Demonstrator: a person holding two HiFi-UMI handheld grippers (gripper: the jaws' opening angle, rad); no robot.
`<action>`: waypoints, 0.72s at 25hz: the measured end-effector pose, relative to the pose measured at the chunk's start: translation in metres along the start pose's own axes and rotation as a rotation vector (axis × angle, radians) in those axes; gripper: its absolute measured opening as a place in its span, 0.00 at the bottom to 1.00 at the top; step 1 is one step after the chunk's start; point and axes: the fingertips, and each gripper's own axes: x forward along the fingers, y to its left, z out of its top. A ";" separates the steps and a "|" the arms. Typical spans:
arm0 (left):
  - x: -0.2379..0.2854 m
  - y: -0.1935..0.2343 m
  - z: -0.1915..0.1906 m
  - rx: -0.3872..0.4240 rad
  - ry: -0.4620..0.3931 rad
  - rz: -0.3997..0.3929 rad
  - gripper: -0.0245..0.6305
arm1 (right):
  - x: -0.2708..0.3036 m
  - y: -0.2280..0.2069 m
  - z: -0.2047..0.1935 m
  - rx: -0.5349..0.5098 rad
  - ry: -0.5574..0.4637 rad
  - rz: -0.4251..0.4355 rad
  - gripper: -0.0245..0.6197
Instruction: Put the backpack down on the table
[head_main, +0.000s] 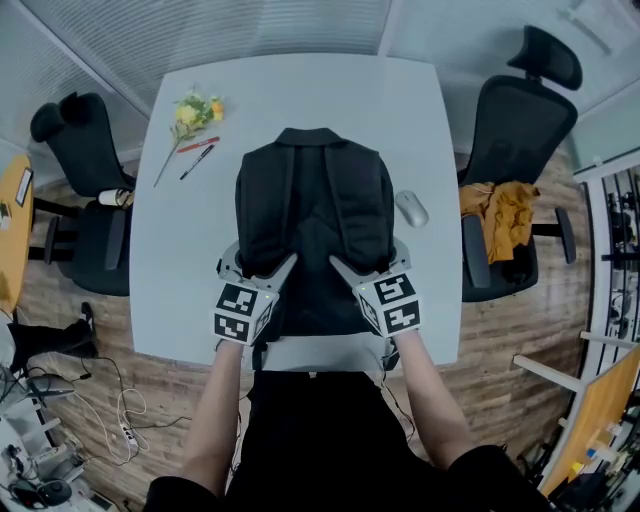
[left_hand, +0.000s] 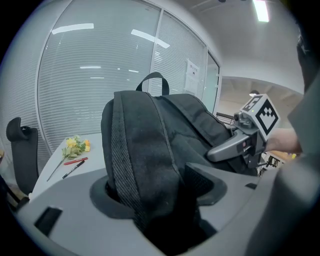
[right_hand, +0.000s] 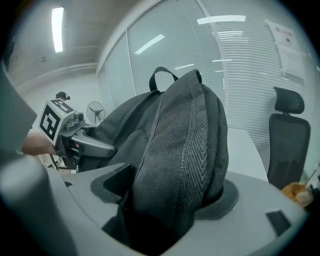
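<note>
Fabric this soft will slump, so we judge the backpack floppy, fairly weighty and not fragile, best taken by its padded sides or the top loop. It lies straps up in the middle of the table, its near end close to the near edge. The left gripper and right gripper straddle its near corners with jaws spread, cloth between but unpinched. A mouse sits just right of it; pens and flowers lie far left.
</note>
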 end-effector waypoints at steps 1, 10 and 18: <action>0.002 0.002 -0.001 0.002 0.004 0.001 0.47 | 0.002 -0.001 0.000 0.003 0.002 0.000 0.65; 0.027 0.017 -0.008 -0.009 0.056 -0.014 0.48 | 0.026 -0.015 -0.003 0.021 0.050 -0.003 0.66; 0.049 0.031 -0.016 -0.030 0.115 -0.009 0.50 | 0.050 -0.030 -0.009 0.061 0.116 0.013 0.68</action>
